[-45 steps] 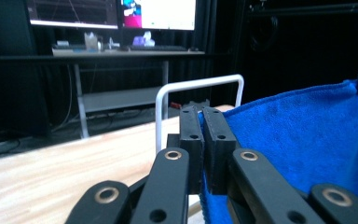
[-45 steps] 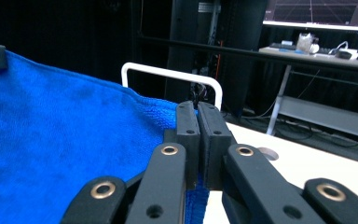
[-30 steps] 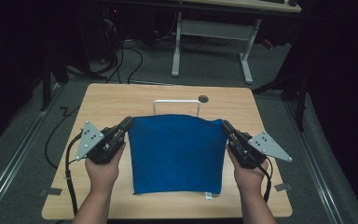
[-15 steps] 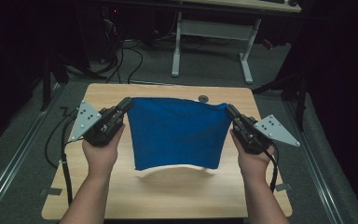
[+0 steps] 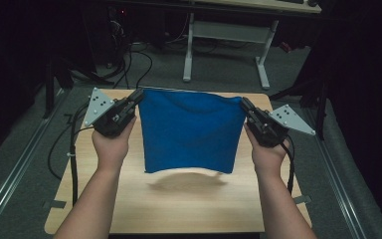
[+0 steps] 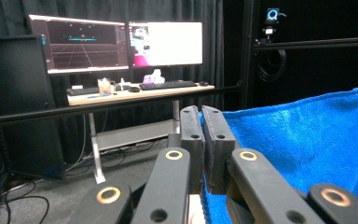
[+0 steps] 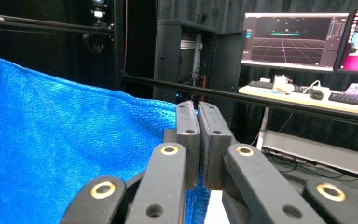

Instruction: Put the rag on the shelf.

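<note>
The blue towel [image 5: 189,132] hangs in the air above the bench [image 5: 179,204], stretched flat so it does not fold. My left claw [image 5: 138,95] pinches one upper corner and my right claw [image 5: 244,104] pinches the other, both pressed tight.

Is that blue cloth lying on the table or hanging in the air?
Hanging. The blue cloth is stretched between the left gripper and right gripper, each shut on a top corner; its lower edge casts a shadow on the table.
</note>
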{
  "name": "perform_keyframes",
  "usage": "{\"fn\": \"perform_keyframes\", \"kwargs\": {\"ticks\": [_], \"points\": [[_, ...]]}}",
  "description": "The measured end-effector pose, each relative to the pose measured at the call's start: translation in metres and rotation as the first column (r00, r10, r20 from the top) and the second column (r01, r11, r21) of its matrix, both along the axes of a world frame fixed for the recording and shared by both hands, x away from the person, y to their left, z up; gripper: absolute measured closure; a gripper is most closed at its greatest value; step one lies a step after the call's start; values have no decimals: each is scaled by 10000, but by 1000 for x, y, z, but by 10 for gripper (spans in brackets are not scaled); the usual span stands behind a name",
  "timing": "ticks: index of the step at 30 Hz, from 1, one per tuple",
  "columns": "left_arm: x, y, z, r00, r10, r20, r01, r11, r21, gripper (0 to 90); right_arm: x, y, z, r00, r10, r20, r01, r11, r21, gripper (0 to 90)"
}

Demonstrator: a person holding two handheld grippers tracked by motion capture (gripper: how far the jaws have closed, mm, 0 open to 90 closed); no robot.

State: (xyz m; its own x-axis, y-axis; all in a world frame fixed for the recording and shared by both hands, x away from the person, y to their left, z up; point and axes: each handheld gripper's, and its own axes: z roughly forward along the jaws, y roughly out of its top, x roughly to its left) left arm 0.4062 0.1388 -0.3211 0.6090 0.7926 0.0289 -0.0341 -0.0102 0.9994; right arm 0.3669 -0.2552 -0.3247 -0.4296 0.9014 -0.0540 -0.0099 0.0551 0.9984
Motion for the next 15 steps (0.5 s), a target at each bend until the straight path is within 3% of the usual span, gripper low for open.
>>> {"fn": "perform_keyframes", "kwargs": {"ticks": [2, 5, 10, 15], "points": [[5, 0, 1, 9999, 153, -12, -153, 9997, 209, 883, 4, 1, 3, 10000, 2, 8, -2, 10000, -1, 885], [12, 3, 6, 9999, 133, -25, -133, 9999, 47, 883, 8, -1, 8, 10000, -44, 71, 43, 10000, 22, 885], [22, 0, 12, 9995, 295, 62, -297, 9988, 379, 883, 18, 0, 17, 9998, -116, 166, 116, 9999, 21, 884], [37, 0, 14, 9985, 551, 19, -551, 9965, 626, 883, 31, 4, 20, 9996, -264, -49, 263, 9996, -119, 885]]}}
